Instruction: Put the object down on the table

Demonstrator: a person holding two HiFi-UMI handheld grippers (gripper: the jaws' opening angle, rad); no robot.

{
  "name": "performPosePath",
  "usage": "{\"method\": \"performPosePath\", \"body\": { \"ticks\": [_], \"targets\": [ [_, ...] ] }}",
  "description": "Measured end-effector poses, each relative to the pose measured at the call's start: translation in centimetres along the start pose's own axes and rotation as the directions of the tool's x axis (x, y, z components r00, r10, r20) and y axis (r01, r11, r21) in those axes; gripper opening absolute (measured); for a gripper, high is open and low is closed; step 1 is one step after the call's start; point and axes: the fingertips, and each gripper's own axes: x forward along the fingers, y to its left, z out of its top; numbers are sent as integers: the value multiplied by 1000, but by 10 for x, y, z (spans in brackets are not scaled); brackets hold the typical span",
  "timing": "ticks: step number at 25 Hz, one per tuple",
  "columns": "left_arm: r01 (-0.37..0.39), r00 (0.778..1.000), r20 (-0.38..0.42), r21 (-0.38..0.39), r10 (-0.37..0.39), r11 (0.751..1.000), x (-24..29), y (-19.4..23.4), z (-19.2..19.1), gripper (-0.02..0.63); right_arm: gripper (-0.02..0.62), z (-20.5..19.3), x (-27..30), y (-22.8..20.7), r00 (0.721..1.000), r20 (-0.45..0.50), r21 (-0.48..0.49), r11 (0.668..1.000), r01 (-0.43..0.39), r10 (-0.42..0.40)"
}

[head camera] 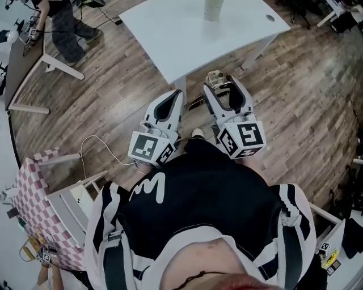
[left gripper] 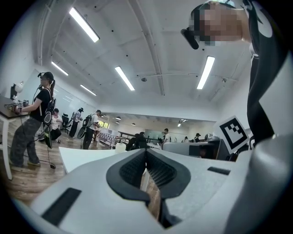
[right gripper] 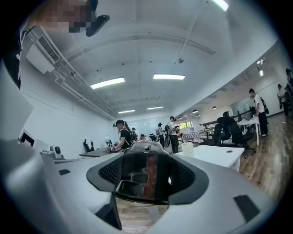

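1. Right gripper (right gripper: 146,154): its jaws are pinching a small, shiny, partly see-through object (right gripper: 145,176) that has a pale looped top and a reddish-brown strip down its middle. What the object is cannot be told.
2. Left gripper (left gripper: 146,153): its jaws are pressing together at the tips with nothing between them. A sliver of floor is showing through the slit below the tips.
3. The person is holding both grippers side by side, close in front of a black-and-white top (head camera: 198,187), with the jaws pointing away from the body. The right gripper is reaching a little further forward than the left.
4. The object is hanging in the air over the grey-brown wood-plank floor (head camera: 113,96), just short of the near corner of the white bench (head camera: 170,34). It is not touching the bench.
5. A pale upright cylinder (head camera: 214,8) is standing on the far part of the bench, well apart from both grippers.
6. A thin white cable (head camera: 96,148) is looping across the floor near the left gripper. A pink-and-white checked cloth (head camera: 31,192) is lying further out on the person's left.
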Motion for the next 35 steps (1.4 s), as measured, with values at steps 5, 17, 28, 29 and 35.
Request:
{"method": "performPosePath", "body": {
  "ticks": [5, 17, 28, 29, 35],
  "targets": [
    [-19, 1000, 18, 8, 18, 1000, 43, 10, 4, 5, 296, 5, 29, -32, 1000, -5, -11, 999, -30, 30],
    [-77, 997, 15, 18, 77, 997, 81, 18, -1, 6, 296, -1, 62, -68, 995, -35, 10, 995, -97, 98],
    [-151, 988, 27, -2, 151, 989, 76, 24, -1, 6, 296, -8, 72, -64, 987, -49, 32, 988, -151, 152],
    [-156, 987, 27, -4, 156, 988, 75, 26, -1, 5, 296, -9, 74, -63, 987, -51, 34, 988, -154, 156],
    [-163, 986, 22, -2, 163, 987, 77, 40, -3, 6, 296, -11, 89, -60, 985, -54, 33, 986, -161, 163]
  ]
}}
